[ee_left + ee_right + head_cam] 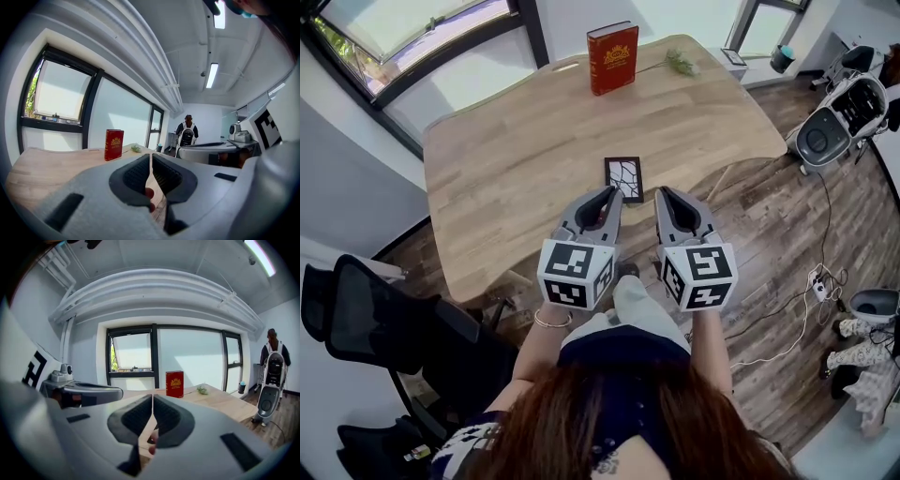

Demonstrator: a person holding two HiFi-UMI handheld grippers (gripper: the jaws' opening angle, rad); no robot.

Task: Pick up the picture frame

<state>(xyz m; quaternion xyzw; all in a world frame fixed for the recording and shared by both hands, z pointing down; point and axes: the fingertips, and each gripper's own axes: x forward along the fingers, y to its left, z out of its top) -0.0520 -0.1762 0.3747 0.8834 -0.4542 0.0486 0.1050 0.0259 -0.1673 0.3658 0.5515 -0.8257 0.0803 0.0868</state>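
Observation:
The picture frame (624,178), small and dark with a white cracked pattern, lies flat on the wooden table (516,159) close to its near edge. My left gripper (613,191) hovers just short of the frame's near left corner, jaws shut and empty. Beside it, my right gripper (663,193) is level with the frame's near right side, also shut on nothing. In the left gripper view the left gripper (150,161) has its pads together; in the right gripper view the right gripper (153,402) does too. The frame is hidden behind the jaws in both gripper views.
A red book (613,58) stands upright at the table's far edge, with a green sprig (680,63) to its right. A black office chair (375,319) is at the lower left. A white machine (834,122) and cables (816,281) are on the floor at right. A person (187,133) stands far off.

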